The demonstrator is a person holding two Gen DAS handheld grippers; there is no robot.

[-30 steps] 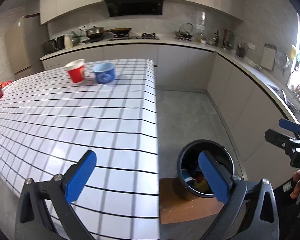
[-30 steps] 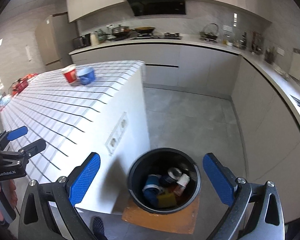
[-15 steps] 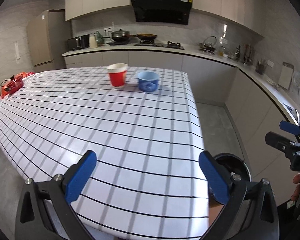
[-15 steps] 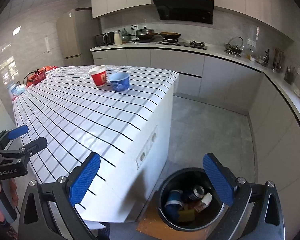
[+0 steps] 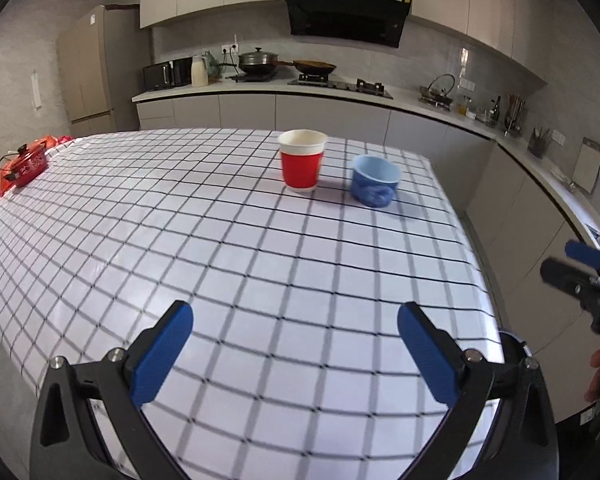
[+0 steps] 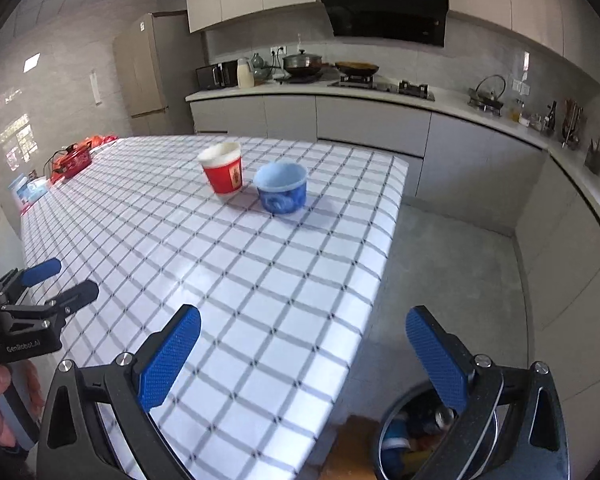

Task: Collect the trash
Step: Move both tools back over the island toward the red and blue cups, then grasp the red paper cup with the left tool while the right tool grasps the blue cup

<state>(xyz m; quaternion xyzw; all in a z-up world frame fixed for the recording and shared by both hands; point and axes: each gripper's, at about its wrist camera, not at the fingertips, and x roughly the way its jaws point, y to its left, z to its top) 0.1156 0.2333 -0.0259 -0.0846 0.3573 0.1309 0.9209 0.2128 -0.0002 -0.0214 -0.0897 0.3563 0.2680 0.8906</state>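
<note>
both grippers, left gripper (image 5: 294, 344) and right gripper (image 6: 302, 354), held level over the table (image 5: 220, 248), jaws wide apart, empty. red cup (image 5: 302, 166) beside blue bowl (image 5: 374, 180) far ahead. views have swung up from the bin (image 6: 404, 440).

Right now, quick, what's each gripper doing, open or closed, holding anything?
Left gripper: open, holding nothing, above the checked white tablecloth.
Right gripper: open, holding nothing, at the table's edge.

One legible marking: "GenRobot.AI", white lettering on the black body of the left gripper (image 6: 56, 282), right wrist view; all other labels unreadable
</note>
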